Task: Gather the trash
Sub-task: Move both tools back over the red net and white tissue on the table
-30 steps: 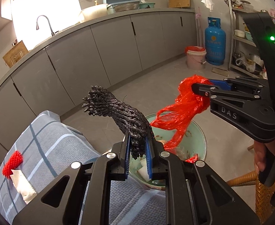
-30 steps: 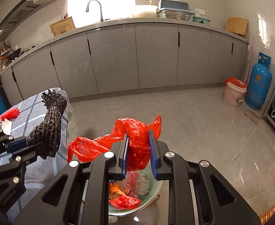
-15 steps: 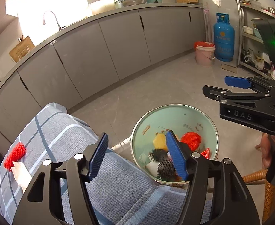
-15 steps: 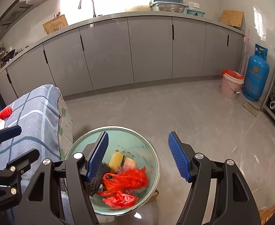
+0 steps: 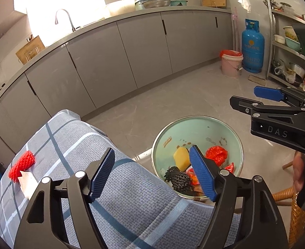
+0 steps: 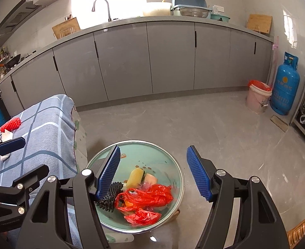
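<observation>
A pale green basin (image 5: 196, 124) (image 6: 152, 151) stands on the floor beside the table. In it lie a black foam net (image 5: 178, 178) (image 6: 108, 197), a red plastic bag (image 5: 216, 154) (image 6: 150, 195), a yellow sponge (image 5: 181, 157) (image 6: 134, 175) and other scraps. My left gripper (image 5: 152, 174) is open and empty above the table's edge by the basin. My right gripper (image 6: 154, 174) is open and empty above the basin; it also shows in the left wrist view (image 5: 264, 97). A red foam net (image 5: 21, 164) (image 6: 11, 124) and a white tissue (image 5: 26, 183) (image 6: 6, 136) lie on the table's far left.
The table wears a grey-blue checked cloth (image 5: 121, 207) (image 6: 46, 132). Grey cabinets (image 6: 169, 58) run along the back wall. A pink bucket (image 6: 257, 99), a blue gas cylinder (image 6: 285, 85) and a metal shelf (image 5: 285, 41) stand at the right. A wicker chair (image 5: 297, 213) is at lower right.
Both grippers opened and dropped their loads: the black foam net and the red plastic bag fell into the basin. Both grippers have since risen slightly.
</observation>
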The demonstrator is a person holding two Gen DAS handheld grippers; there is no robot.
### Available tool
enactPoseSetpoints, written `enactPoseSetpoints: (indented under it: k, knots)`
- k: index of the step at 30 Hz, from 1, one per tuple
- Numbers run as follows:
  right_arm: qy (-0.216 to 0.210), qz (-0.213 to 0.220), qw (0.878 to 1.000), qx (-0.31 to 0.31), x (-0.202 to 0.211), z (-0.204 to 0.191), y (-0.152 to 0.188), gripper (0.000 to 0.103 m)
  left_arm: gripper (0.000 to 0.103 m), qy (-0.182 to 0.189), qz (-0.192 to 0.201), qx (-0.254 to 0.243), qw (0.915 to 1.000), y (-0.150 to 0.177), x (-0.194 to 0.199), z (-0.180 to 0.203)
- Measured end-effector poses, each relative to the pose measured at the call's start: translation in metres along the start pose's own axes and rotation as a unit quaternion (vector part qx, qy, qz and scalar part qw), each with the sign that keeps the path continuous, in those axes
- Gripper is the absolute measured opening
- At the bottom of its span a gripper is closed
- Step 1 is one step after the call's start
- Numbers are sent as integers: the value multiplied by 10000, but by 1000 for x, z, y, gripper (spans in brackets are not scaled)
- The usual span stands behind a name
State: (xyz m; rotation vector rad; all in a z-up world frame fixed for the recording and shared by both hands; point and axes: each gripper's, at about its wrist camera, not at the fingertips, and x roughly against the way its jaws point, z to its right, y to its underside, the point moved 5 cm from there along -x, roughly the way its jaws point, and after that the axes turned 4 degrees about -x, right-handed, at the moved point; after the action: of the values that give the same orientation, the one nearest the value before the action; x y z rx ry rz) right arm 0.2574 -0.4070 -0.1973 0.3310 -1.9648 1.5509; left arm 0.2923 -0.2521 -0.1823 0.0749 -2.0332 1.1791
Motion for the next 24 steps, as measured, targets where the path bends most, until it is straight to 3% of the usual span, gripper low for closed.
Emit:
enactPoseSetpoints:
  k: [7,24]
  knots:
    - [7,-4,10000,74,9,-11,-1,67,81,-54,9,109,9999,4,9,-9]
    - [-42,24,9994,330,28,-46,-3,67,81,-140,118,441,9989,18,33,-41]
